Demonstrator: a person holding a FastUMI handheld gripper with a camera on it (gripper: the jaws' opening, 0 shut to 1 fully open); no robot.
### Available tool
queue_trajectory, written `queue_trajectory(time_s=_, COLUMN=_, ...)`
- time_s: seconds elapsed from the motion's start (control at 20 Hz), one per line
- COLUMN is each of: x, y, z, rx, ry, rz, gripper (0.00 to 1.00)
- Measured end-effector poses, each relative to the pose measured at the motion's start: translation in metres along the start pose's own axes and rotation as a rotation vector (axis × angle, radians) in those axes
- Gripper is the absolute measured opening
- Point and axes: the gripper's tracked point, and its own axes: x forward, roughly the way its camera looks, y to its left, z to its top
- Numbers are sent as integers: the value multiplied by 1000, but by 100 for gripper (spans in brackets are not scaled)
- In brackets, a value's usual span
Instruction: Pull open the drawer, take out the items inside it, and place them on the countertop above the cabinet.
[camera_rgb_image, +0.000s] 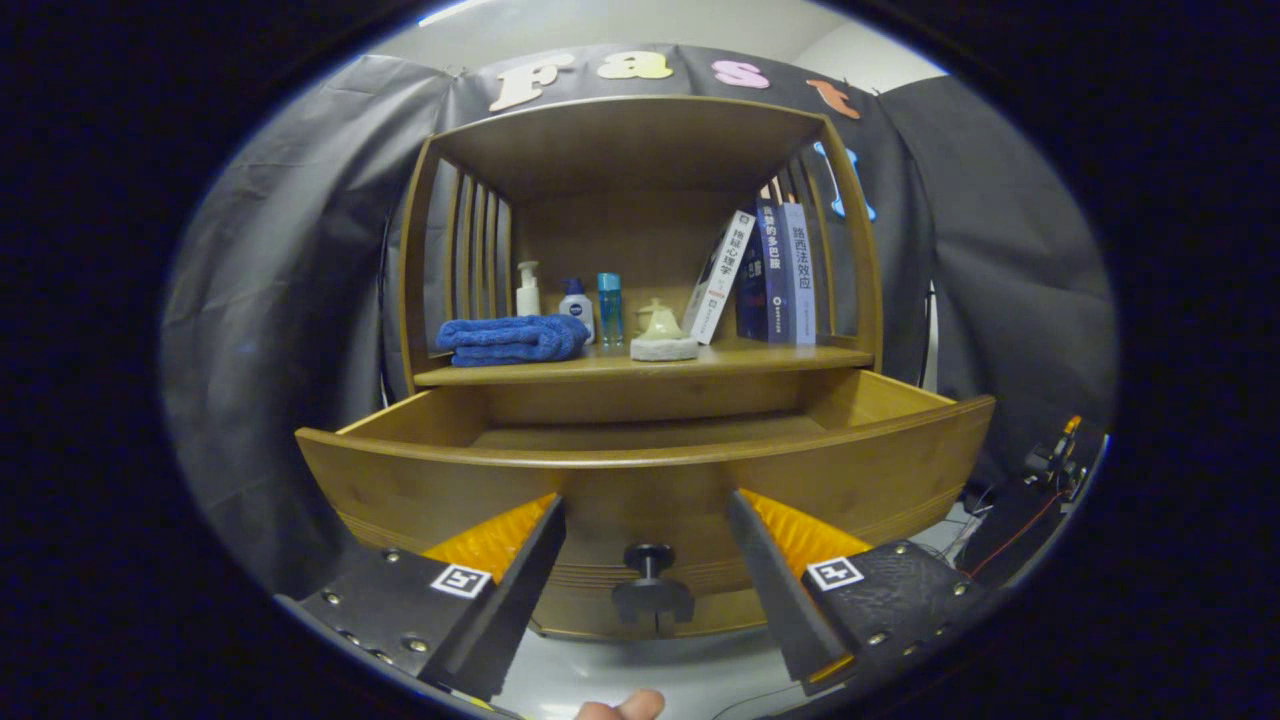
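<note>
gripper view: fingers (646, 520) spread apart, knob (651, 580) between them (untouched); drawer (640, 470) pulled out.

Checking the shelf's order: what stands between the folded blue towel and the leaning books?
In the gripper view, between the folded blue towel and leaning books: three small bottles and a pale teapot.

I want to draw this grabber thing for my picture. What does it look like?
The gripper has two wedge-shaped fingers that narrow toward the tips, with ribbed pads on their inner sides. Each sits on a dark block studded with small round screws, and each block carries a square black-and-white marker. A fingertip of the person holding it peeks in below.
</note>
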Motion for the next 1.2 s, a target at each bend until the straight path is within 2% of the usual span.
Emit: queue_trajectory(time_s=1.2, x=113, y=6, z=19, rx=-22, ry=31, rz=5, gripper=99)
